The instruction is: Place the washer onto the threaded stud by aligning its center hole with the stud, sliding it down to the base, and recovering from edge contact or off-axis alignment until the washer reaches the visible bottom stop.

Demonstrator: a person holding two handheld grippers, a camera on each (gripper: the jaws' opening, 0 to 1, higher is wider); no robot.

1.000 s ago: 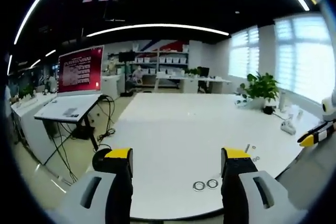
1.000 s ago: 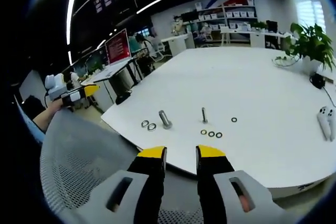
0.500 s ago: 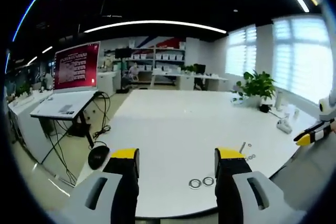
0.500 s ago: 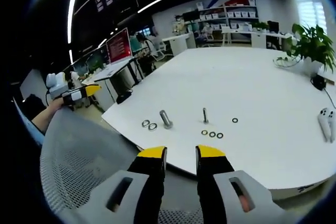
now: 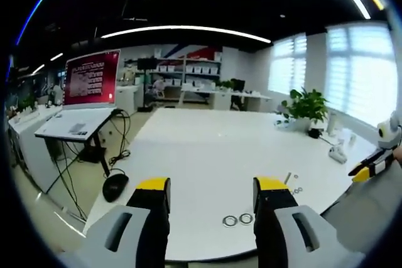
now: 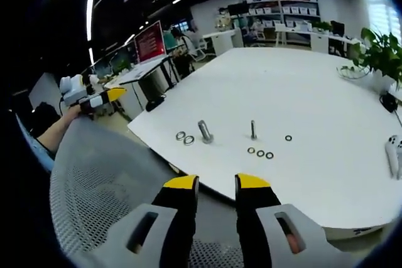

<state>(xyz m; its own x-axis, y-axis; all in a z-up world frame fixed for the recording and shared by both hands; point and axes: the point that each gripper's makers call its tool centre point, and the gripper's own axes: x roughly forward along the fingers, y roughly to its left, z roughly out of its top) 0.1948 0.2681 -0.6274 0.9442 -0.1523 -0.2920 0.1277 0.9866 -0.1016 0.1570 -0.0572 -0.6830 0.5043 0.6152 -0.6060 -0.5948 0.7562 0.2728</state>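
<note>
White table [image 6: 326,92], both grippers held off its near edge, holding nothing.
Right gripper view: right gripper [image 6: 217,183] narrow; ahead of its fingers a stud [image 6: 253,130] stands upright, 3 washers [image 6: 260,153] just before it, 1 [image 6: 288,137] beside, a bolt [image 6: 205,132] and 2 rings [image 6: 184,137] left; mesh chair [image 6: 100,186] below; left gripper [image 6: 94,100] far left.
Left gripper view: left gripper [image 5: 211,186] wide, the 2 rings [image 5: 237,219] between its fingers; office shelves [image 5: 195,83], plant [image 5: 308,105].
</note>
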